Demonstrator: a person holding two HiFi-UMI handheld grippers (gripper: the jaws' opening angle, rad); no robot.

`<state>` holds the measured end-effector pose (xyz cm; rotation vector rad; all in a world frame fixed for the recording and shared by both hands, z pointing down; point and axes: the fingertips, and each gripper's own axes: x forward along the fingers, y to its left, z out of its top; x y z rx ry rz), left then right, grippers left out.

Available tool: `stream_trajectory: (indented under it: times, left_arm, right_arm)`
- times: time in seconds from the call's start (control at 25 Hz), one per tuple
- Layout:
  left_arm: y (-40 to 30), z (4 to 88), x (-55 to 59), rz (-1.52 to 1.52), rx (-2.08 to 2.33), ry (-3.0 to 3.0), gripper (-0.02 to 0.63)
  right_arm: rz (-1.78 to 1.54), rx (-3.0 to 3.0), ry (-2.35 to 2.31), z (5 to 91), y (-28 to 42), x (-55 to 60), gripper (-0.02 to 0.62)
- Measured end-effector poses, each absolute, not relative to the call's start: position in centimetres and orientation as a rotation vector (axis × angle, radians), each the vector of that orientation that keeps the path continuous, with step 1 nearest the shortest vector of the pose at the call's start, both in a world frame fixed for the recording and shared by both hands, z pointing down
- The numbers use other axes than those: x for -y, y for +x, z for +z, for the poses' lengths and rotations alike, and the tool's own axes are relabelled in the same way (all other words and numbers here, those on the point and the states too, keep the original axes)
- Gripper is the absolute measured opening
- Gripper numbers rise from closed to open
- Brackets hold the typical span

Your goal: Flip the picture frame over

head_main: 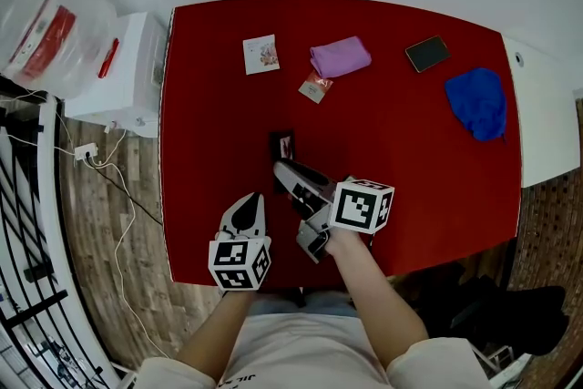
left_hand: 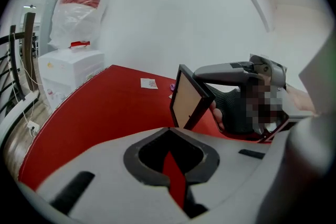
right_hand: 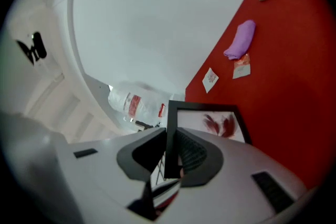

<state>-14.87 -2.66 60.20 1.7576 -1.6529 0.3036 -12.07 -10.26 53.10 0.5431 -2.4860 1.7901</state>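
A small black picture frame stands up on edge above the red table, clear of its surface. My right gripper is shut on the frame's rim. In the right gripper view the black rim sits between the jaws of the gripper, and the frame's front shows a red motif on white. The left gripper view shows the tan back of the frame, tilted. My left gripper rests low near the table's front edge, left of the frame, shut with nothing in it.
At the table's far side lie a white card, a purple cloth, a small packet, a dark flat slab and a blue cloth. A white cabinet with a plastic bag stands left.
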Motion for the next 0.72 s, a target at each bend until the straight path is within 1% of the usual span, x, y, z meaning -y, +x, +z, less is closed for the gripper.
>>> stream_trajectory:
  times: [0.08, 0.24, 0.44, 0.6, 0.64, 0.72]
  left_arm:
    - [-14.6, 60.2, 2.8, 0.305, 1.650, 1.762, 0.006]
    - [-14.1, 60.2, 2.9, 0.313, 1.642, 1.778, 0.006]
    - [-12.0, 60.3, 3.4, 0.314, 1.564, 1.865, 0.006]
    - [-9.2, 59.7, 4.6, 0.324, 1.451, 2.015, 0.008]
    - [-8.6, 59.5, 5.2, 0.338, 1.435, 2.058, 0.014]
    - [-7.7, 59.1, 6.4, 0.385, 1.419, 2.138, 0.065]
  right_arm:
    - [1.900, 2.468, 0.519, 53.3, -11.7, 10.5, 0.064]
    - [2.005, 2.462, 0.523, 53.7, -10.2, 11.4, 0.064]
    - [2.068, 2.423, 0.583, 54.6, -7.7, 12.7, 0.066]
    - [2.078, 2.431, 0.532, 54.3, -7.0, 13.2, 0.066]
    - [2.075, 2.429, 0.524, 54.2, -7.0, 13.2, 0.066]
    - [2.062, 2.429, 0.518, 54.1, -7.1, 13.2, 0.066]
